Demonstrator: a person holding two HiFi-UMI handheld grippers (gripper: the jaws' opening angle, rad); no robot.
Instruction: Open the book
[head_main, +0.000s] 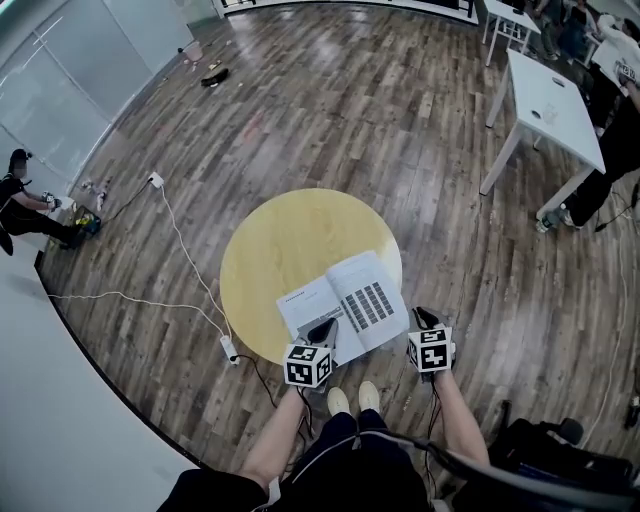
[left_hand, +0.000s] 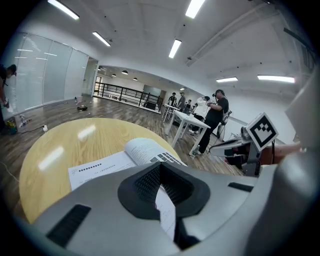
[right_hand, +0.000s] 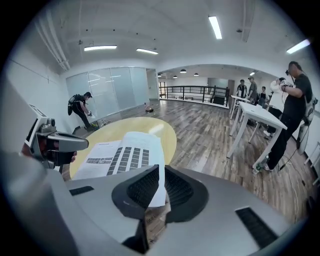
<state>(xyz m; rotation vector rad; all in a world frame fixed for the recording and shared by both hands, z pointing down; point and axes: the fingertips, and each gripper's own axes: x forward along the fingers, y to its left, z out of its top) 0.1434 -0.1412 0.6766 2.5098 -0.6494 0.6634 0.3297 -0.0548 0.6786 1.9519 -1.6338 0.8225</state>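
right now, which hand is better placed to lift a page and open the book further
Probably right: the right tool is clamped on the edge of the right-hand page, ready to lift it. The left tool pinches the left-hand page, steadying that side.

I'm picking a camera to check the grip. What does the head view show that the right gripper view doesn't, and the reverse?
Head view only: the shoes, the floor cable, and the right gripper seen from outside.
Right gripper view only: its pads pinching a page edge, and the ceiling lights.
Both: the open book on the round table, the left gripper at the book's other side, and the white table.
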